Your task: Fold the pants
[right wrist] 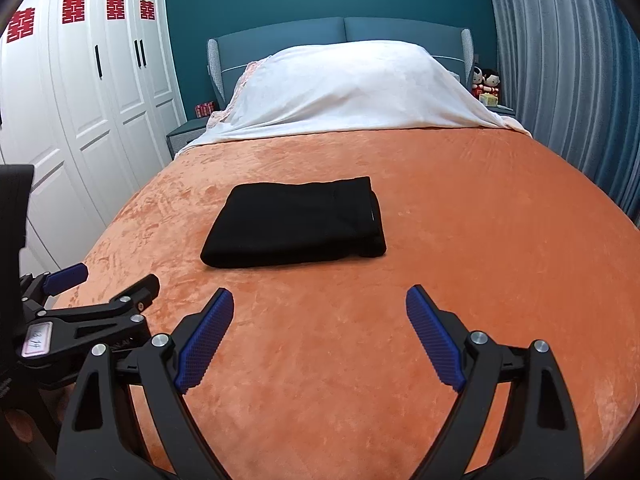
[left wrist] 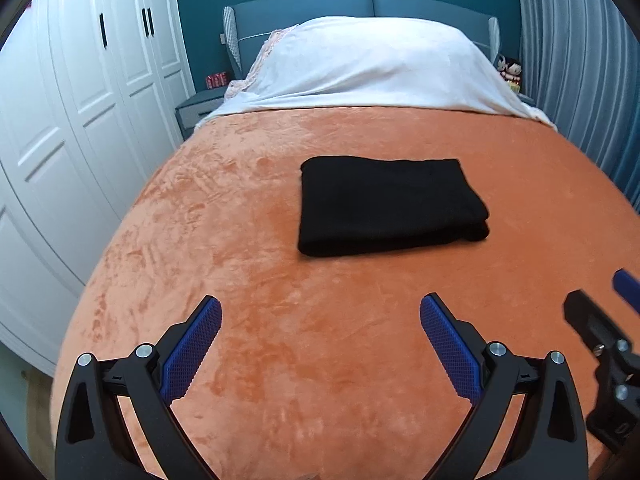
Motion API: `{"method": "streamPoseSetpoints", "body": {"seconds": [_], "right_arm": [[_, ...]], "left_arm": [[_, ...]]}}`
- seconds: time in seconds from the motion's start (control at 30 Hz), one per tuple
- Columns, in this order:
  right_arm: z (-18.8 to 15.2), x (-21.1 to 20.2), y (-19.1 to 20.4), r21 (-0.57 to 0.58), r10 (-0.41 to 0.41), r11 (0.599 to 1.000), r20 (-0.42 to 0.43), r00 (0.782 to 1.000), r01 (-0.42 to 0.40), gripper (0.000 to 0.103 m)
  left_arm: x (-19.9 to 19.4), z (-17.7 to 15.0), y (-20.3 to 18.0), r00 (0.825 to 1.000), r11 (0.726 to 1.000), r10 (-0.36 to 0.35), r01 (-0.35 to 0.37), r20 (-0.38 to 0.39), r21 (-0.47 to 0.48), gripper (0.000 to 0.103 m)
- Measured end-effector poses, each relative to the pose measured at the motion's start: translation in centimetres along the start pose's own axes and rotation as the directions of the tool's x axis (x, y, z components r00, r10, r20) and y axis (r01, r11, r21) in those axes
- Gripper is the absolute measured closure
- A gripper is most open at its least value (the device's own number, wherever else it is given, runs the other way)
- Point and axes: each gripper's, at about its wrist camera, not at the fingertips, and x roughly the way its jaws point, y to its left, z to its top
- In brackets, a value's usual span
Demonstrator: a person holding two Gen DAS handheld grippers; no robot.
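both wrist views face the headboard (left wrist: 360, 12), sharing the orange bedspread (right wrist: 460, 208).

Home bedroom: bed (right wrist: 400, 184) with headboard (right wrist: 344, 32), white wardrobe (right wrist: 100, 92), curtains (right wrist: 560, 60).

Teal wall (right wrist: 192, 40) behind blue padded headboard (right wrist: 344, 34). White wardrobe (right wrist: 100, 92) on left, red paper cutouts (right wrist: 73, 10) on doors. Grey-blue curtain (right wrist: 560, 80) on right. Orange blanket (right wrist: 440, 240) over bed, white sheet (right wrist: 352, 88) covering pillows. Nightstand (right wrist: 182, 136) beside wardrobe.
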Motion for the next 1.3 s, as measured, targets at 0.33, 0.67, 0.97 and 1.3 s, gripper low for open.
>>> {"method": "streamPoseSetpoints", "body": {"seconds": [0.33,0.67,0.97,1.3], "right_arm": [[0.1,0.6,-0.2,-0.001,0.002,1.000,-0.006,1.000,-0.002,0.017],[0.0,0.5,-0.2,0.001,0.007,1.000,-0.008,1.000,-0.007,0.017],[-0.2,0.6,0.0,0.000,0.013,1.000,-0.018,1.000,-0.013,0.017],[-0.5,0.7,0.0,-0.002,0.014,1.000,-0.028,1.000,-0.014,0.017]], "left_arm": [[0.7,0.9,0.3,0.999,0.999,-0.037,0.037,-0.019,-0.009,0.005],[0.6,0.9,-0.4,1.000,1.000,-0.018,0.018,-0.021,0.012,0.005],[0.5,0.8,-0.9,1.000,0.999,-0.010,0.011,-0.018,0.035,0.005],[0.8,0.2,-1.4,0.998,0.998,0.055,-0.055,-0.009,0.039,0.005]]}}
